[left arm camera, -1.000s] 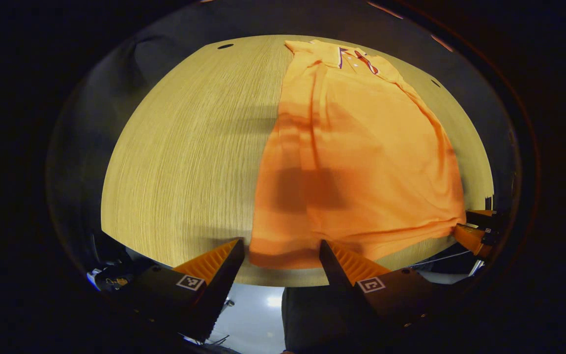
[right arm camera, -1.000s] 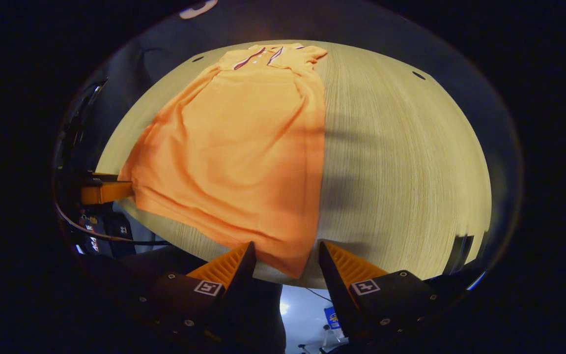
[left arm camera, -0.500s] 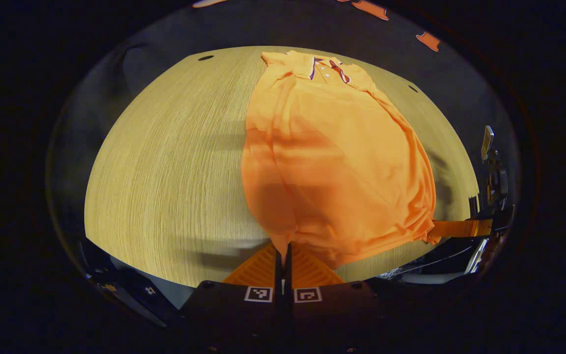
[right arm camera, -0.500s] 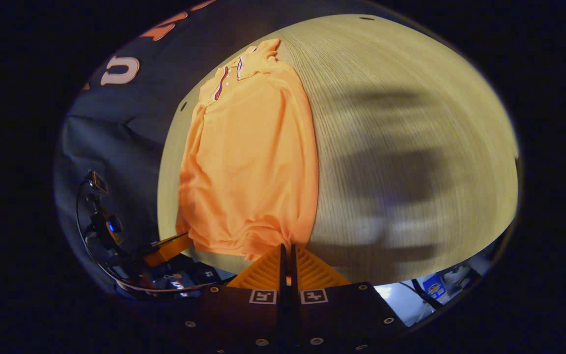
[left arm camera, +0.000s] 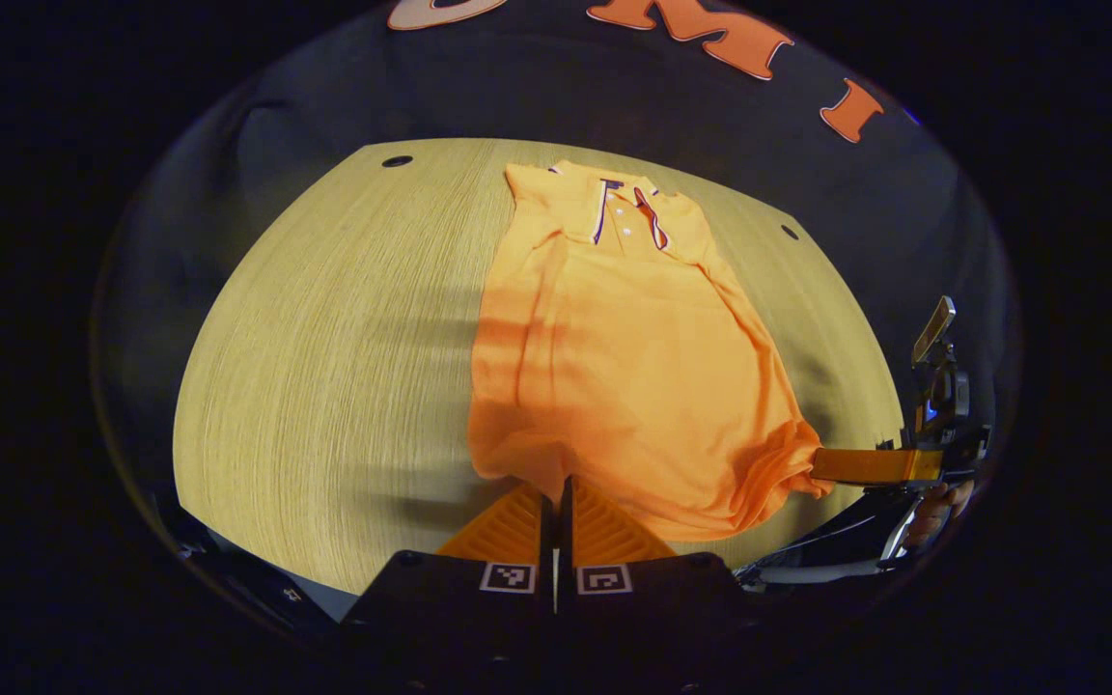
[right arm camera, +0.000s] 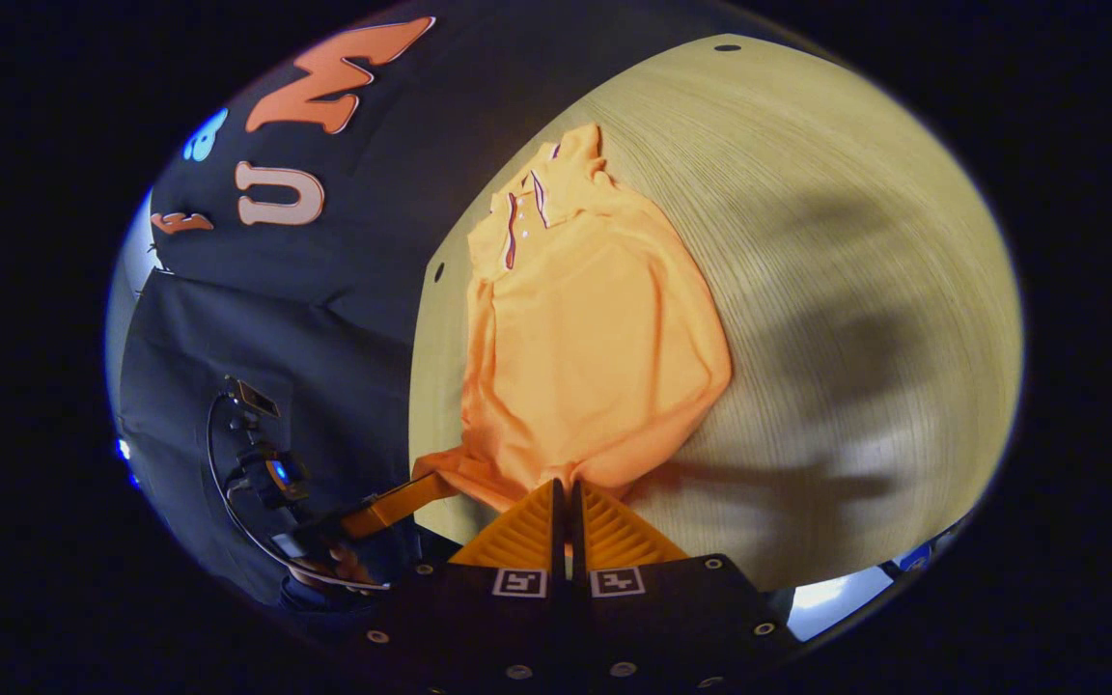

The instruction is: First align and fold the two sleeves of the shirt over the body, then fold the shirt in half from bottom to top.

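A test booth, not a home.
A bare wooden table (left arm camera: 324,338) stands before a black cloth wall (right arm camera: 257,319), and a small camera on a stand (right arm camera: 262,463) watches.

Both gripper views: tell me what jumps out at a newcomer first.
The orange shirt lies lengthwise on the pale wooden table, collar at the far end and sleeves folded in. The left gripper and right gripper are each shut on a near hem corner, which bunches upward.

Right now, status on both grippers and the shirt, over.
Left gripper and right gripper each shut on a bottom hem corner. Orange polo shirt sleeves folded, hem lifting off the wooden table. Path clear.
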Demonstrator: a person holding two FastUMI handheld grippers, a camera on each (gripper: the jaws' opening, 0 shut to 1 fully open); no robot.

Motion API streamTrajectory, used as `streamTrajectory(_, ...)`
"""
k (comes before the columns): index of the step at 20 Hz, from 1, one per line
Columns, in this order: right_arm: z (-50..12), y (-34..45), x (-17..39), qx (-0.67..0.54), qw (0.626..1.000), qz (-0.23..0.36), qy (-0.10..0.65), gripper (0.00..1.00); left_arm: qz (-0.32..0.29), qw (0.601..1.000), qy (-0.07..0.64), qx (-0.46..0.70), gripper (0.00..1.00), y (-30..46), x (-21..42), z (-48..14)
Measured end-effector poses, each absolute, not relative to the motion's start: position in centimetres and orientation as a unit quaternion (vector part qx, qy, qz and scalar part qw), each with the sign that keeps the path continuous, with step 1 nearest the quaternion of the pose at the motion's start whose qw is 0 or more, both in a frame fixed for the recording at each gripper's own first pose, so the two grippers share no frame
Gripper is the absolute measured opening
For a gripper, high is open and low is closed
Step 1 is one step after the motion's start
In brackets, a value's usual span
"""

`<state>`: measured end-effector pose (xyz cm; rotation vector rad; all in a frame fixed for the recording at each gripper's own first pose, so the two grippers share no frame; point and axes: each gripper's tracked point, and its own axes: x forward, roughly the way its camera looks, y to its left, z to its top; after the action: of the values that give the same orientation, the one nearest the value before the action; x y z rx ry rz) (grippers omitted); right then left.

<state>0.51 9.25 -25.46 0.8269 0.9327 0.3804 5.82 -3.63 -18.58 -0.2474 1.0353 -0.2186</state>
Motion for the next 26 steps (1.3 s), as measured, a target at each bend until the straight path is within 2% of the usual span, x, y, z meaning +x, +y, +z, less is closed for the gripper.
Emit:
streamTrajectory(9, -20.5, 7.0, 8.3, 0.400, 0.817, 0.162, 0.381, 0.02, -0.129, 0.876, 0.452, -0.111, 0.01, -3.0, 13.8, -15.1)
streamTrajectory(15, -16.6, 5.1, 14.8, 0.409, 0.835, 0.137, 0.341, 0.02, -0.136, 0.895, 0.412, -0.103, 0.01, -1.5, 22.2, -12.4)
streamTrajectory(26, -13.7, 3.2, 26.9, 0.352, 0.868, 0.100, 0.337, 0.02, -0.147, 0.903, 0.390, -0.100, 0.01, 0.8, 36.4, -12.8)
